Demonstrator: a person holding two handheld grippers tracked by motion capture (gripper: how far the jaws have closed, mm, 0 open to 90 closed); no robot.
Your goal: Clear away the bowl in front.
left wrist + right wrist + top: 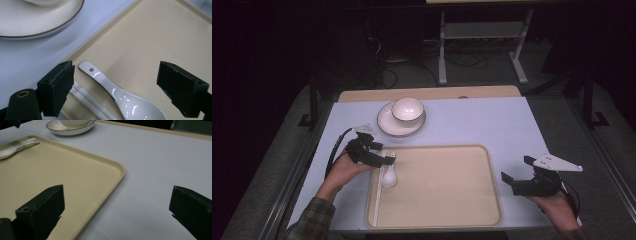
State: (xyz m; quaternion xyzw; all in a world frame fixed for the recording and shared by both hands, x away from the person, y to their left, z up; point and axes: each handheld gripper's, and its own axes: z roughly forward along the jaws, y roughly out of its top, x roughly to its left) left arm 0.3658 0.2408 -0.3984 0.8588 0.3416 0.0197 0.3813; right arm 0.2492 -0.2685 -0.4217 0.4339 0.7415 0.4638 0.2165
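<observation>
Left gripper wide open, empty, above spoon lying free on tray beside chopsticks. Right gripper open, idle, holding nothing.

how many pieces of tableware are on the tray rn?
3: a white spoon and a pair of white chopsticks beside it, all at the tray's left edge. The bowl and plate sit off it.
</observation>
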